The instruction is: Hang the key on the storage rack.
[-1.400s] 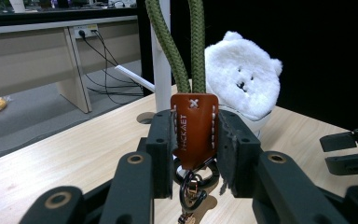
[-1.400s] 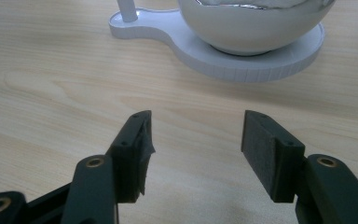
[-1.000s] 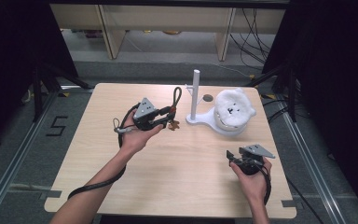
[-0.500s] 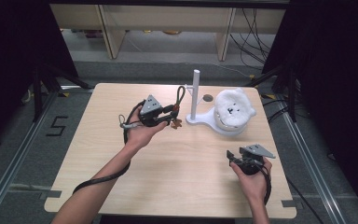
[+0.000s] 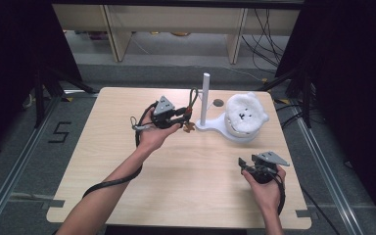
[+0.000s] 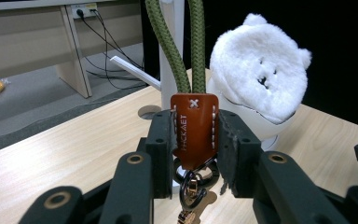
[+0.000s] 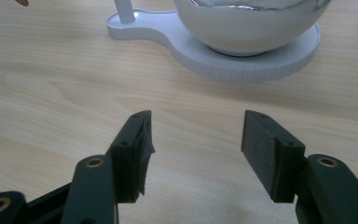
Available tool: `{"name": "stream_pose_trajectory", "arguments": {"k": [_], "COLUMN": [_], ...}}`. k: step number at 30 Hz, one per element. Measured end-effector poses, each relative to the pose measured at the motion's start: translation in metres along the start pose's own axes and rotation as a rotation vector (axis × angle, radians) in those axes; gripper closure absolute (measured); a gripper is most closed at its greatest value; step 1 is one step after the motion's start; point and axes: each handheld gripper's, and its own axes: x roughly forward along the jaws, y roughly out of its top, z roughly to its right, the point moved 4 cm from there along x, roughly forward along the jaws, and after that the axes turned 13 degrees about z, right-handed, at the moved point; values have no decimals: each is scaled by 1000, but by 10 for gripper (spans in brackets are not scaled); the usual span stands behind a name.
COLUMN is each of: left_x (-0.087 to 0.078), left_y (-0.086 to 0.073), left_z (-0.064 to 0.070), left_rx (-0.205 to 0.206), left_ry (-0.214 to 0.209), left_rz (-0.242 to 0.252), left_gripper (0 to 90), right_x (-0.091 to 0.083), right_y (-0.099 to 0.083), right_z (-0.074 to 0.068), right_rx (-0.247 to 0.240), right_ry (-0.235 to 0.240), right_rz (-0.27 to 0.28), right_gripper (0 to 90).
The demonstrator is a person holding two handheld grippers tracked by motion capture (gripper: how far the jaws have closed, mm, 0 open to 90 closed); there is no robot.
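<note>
Left claw (image 6: pixel 193 154) grips the keychain's leather tab (image 6: pixel 194 131), loop not yet hung on the white post (image 5: pixel 205 98); right claw (image 7: pixel 195 149) rests open on the desk (image 5: pixel 176 181)

The left tool (image 5: pixel 182 116) is raised with jaws clamped, while the right tool (image 5: pixel 247 165) rests low, jaws apart.

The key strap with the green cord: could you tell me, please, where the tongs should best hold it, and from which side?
Grip the key strap by its flat brown leather tab, as the left tongs do now: one jaw on each edge, coming from below. The tab is stiff and narrow, so it probably won't slip, and this leaves the green cord loop free above, beside the white post.
</note>
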Motion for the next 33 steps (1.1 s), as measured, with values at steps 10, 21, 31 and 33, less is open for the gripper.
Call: {"name": "stream_pose_trajectory", "arguments": {"k": [10, 21, 31, 33], "left_x": [6, 13, 18, 19], "left_y": [-3, -4, -10, -10], "left_z": [-2, 0, 0, 0], "left_rx": [-10, -10, -15, -18], "left_ry": [7, 2, 5, 8], "left_rz": [-11, -27, -45, -48], "left_gripper": [671, 670, 668, 668], "right_x": [0, 1, 0, 0], "right_y": [0, 0, -1, -1], "right_z": [0, 0, -1, 0], "right_rx": [0, 3, 8, -3], "right_ry": [-2, 0, 1, -4], "right_rz": [-1, 9, 0, -1], "right_gripper": [441, 441, 441, 441]}}
